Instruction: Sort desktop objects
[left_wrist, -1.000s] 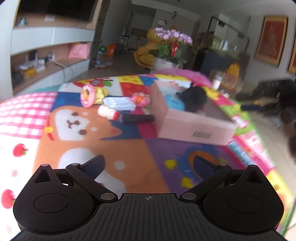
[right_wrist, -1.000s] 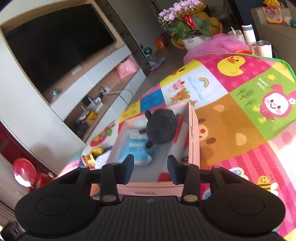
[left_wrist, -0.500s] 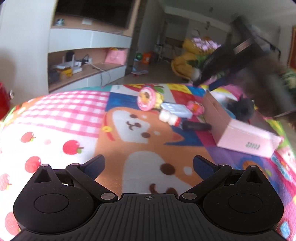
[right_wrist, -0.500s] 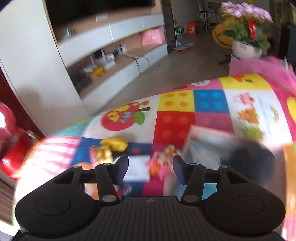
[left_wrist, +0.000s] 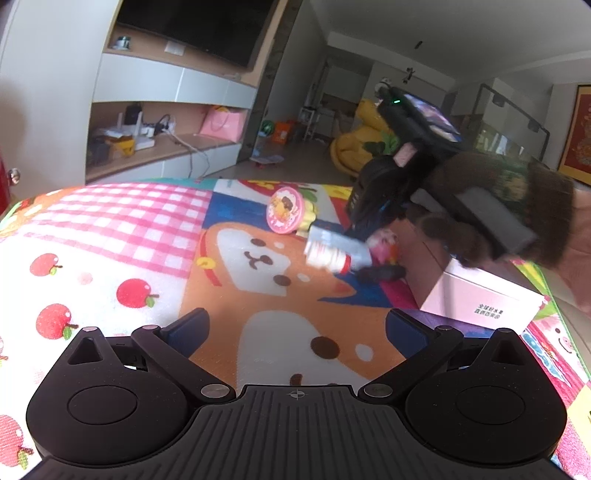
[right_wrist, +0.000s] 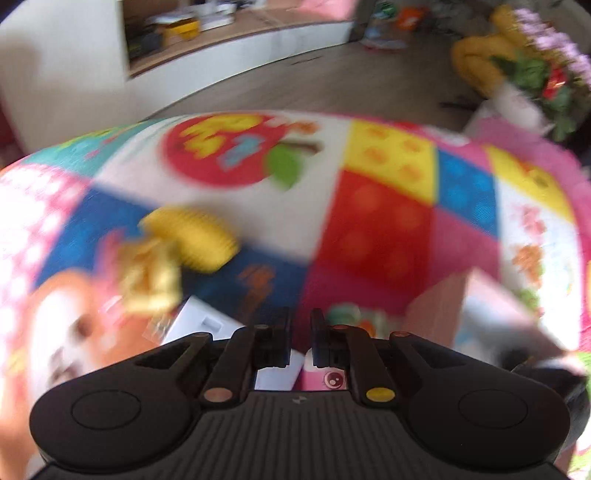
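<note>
In the left wrist view my left gripper (left_wrist: 295, 328) is open and empty, low over the colourful play mat (left_wrist: 110, 240). Ahead lie a round pink toy (left_wrist: 286, 210), a white bottle with a red cap (left_wrist: 327, 256), a flat white box (left_wrist: 340, 242), a black cylinder (left_wrist: 380, 273) and a small pink toy (left_wrist: 384, 245). A pink cardboard box (left_wrist: 476, 295) stands to the right. My right gripper (left_wrist: 369, 214) reaches down over the pile. In the blurred right wrist view its jaws (right_wrist: 300, 336) are nearly closed just above the small pink toy (right_wrist: 328, 376); whether they grip it is unclear.
A yellow toy (right_wrist: 192, 236) and a gold wrapper (right_wrist: 147, 280) lie left of the right gripper. The pink box's corner (right_wrist: 480, 310) is to its right. A TV wall unit with shelves (left_wrist: 166, 129) stands beyond the mat, and a flower pot (right_wrist: 532, 85) sits far right.
My right gripper swung from over the pink box to the toy pile and its jaws narrowed. My left gripper turned left and stayed open.
</note>
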